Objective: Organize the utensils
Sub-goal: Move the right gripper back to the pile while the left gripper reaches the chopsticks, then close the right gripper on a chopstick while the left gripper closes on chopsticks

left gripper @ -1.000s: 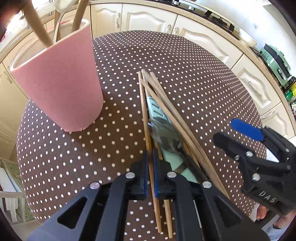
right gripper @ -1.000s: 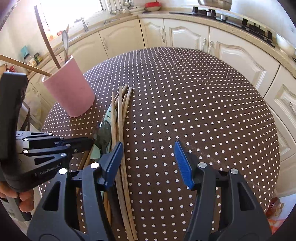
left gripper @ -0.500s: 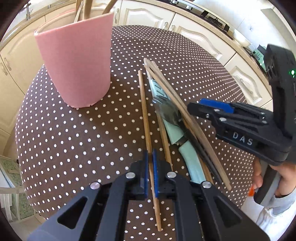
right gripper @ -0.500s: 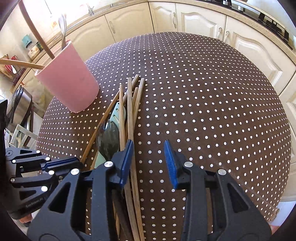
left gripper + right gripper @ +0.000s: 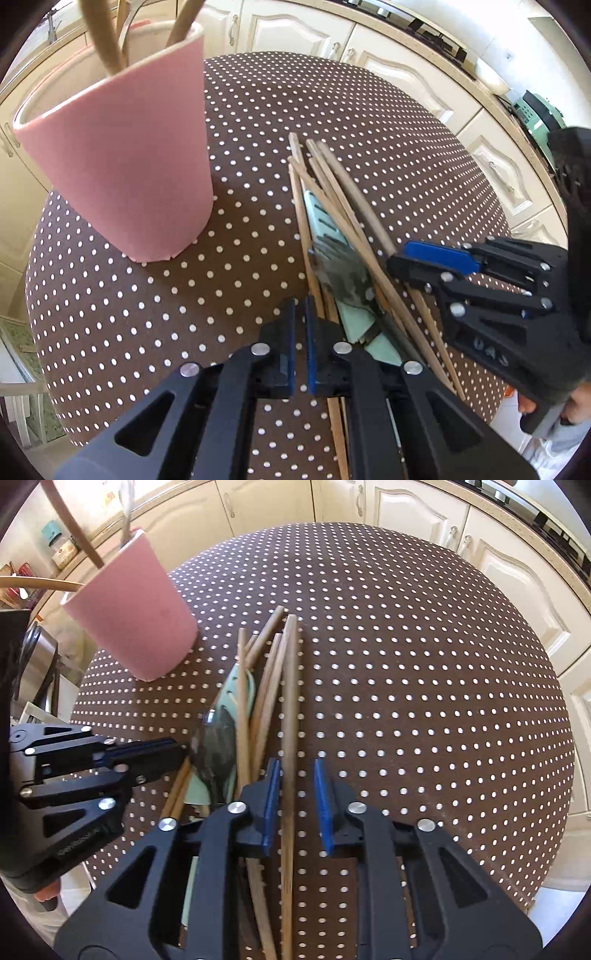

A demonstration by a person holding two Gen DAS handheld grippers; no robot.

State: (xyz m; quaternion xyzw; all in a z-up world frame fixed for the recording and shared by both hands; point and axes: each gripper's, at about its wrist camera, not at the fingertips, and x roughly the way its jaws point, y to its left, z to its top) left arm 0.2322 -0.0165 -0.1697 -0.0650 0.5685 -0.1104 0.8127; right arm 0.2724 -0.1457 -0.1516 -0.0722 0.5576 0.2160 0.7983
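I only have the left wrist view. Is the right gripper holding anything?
Observer: No. In the right wrist view the right gripper is open, with one stick running between its pads.
Operator: Which stick is it?
Observer: The outermost one of the pile, on the side away from the cup.
Operator: And how does my left gripper look from there?
Observer: The left gripper looks shut, and its tip is beside the dark fork.
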